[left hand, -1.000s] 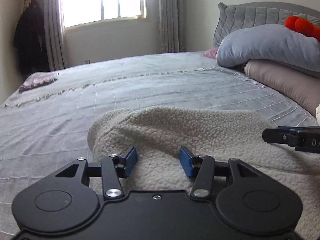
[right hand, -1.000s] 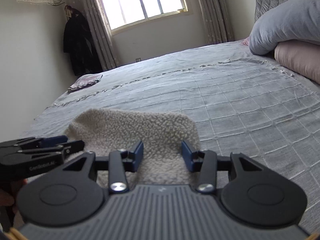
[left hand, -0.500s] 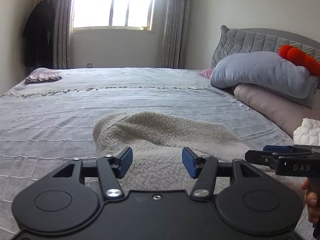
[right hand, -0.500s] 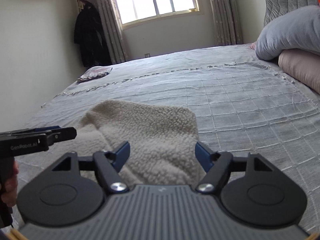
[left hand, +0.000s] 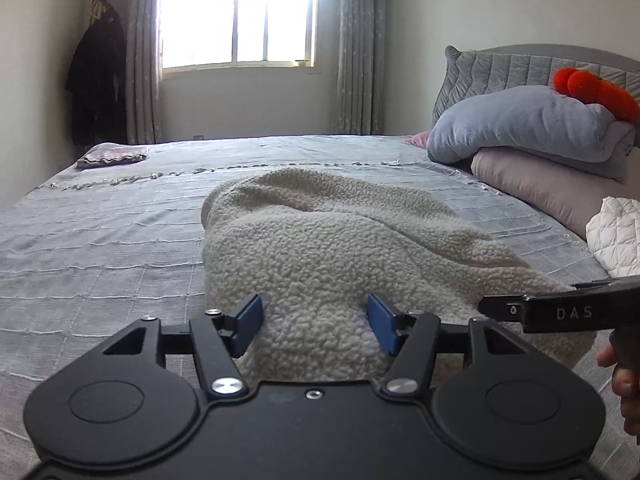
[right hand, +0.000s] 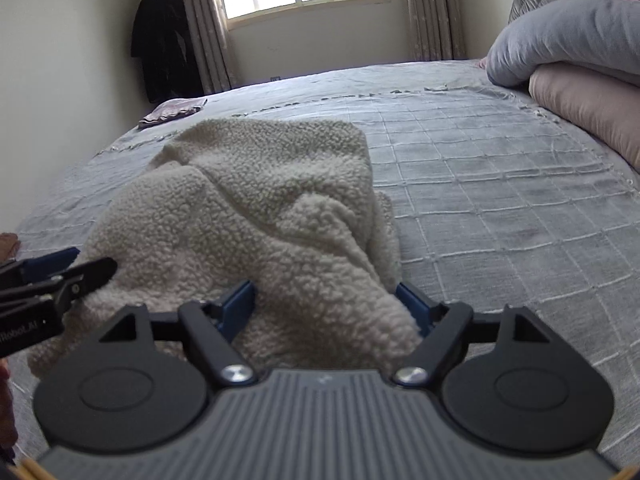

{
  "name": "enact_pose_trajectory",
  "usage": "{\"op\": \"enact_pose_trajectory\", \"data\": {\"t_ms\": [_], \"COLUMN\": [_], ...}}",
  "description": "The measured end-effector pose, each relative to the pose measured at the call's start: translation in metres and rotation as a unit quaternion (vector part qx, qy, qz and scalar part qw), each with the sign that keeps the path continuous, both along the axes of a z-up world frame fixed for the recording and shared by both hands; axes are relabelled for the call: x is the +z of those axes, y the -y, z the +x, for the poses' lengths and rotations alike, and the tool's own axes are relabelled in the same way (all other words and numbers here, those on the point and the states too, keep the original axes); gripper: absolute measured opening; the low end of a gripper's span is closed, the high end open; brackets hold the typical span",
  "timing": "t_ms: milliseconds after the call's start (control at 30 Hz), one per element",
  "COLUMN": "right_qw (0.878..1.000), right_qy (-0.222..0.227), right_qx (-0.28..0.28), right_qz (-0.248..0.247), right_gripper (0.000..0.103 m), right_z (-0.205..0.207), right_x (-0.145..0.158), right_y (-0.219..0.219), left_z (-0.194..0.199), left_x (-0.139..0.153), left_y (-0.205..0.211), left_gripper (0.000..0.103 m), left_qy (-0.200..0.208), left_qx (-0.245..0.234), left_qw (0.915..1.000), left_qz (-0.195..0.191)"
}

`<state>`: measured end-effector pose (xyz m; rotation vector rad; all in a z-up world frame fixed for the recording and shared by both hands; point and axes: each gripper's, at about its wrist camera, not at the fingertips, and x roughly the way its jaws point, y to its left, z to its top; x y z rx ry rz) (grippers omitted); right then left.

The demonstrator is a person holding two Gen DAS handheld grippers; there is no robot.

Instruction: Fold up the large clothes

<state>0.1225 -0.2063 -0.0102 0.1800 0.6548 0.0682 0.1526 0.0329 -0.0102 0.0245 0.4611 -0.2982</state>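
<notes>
A cream fleece garment (left hand: 332, 240) lies bunched on the grey bedspread (left hand: 100, 240), also in the right wrist view (right hand: 260, 208). My left gripper (left hand: 314, 326) is open, its blue pads either side of the garment's near edge. My right gripper (right hand: 326, 308) is open wide with the fleece's near corner between its fingers. The right gripper's tip shows at the right in the left wrist view (left hand: 560, 310). The left gripper's tip shows at the left in the right wrist view (right hand: 60, 280).
Stacked grey and pink pillows (left hand: 532, 136) with an orange plush (left hand: 596, 92) lie against the headboard on the right. A white quilted item (left hand: 618, 236) sits at the right edge. A small folded cloth (left hand: 112, 156) lies at the bed's far left corner. A dark coat (left hand: 96, 84) hangs by the window.
The garment has been drawn toward me and bunched up higher, a fold now lying over its near part. The right gripper opened wider. Both grippers rose and tilted up.
</notes>
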Motion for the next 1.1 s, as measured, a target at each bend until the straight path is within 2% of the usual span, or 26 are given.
{"op": "enact_pose_trajectory", "data": {"t_ms": [67, 133, 233, 267, 367, 533, 700, 900, 1100], "right_qw": [1.000, 1.000, 1.000, 1.000, 0.999, 0.997, 0.994, 0.994, 0.994], "right_qy": [0.000, 0.005, 0.014, 0.016, 0.025, 0.018, 0.004, -0.023, -0.021], "right_qx": [0.000, 0.002, -0.004, -0.006, -0.010, -0.031, -0.054, -0.055, -0.049], "right_qz": [-0.003, -0.010, -0.018, -0.020, -0.037, -0.073, -0.092, -0.092, -0.097], "right_gripper": [0.081, 0.086, 0.091, 0.095, 0.102, 0.103, 0.103, 0.103, 0.103], "right_z": [-0.010, -0.022, -0.040, -0.046, -0.064, -0.089, -0.110, -0.121, -0.125], "right_x": [0.008, 0.014, 0.023, 0.026, 0.035, 0.045, 0.039, 0.026, 0.025], "right_y": [-0.001, -0.002, -0.004, -0.004, -0.012, -0.026, -0.033, -0.037, -0.041], "left_z": [-0.008, -0.020, -0.036, -0.041, -0.056, -0.074, -0.093, -0.106, -0.108], "left_x": [0.008, 0.015, 0.022, 0.024, 0.026, 0.020, 0.010, 0.003, 0.005], "left_y": [-0.003, -0.005, -0.005, -0.005, -0.007, -0.015, -0.017, -0.008, -0.005], "left_gripper": [0.083, 0.093, 0.098, 0.103, 0.103, 0.103, 0.103, 0.103, 0.103], "left_qy": [-0.012, -0.028, -0.057, -0.065, -0.090, -0.135, -0.152, -0.158, -0.153], "left_qx": [0.013, 0.021, 0.038, 0.043, 0.066, 0.105, 0.150, 0.143, 0.143], "left_qw": [0.9998, 0.9993, 0.9975, 0.9967, 0.9933, 0.9849, 0.9769, 0.9761, 0.9769], "left_qz": [-0.005, -0.012, -0.018, -0.021, -0.030, -0.025, 0.015, 0.043, 0.043]}}
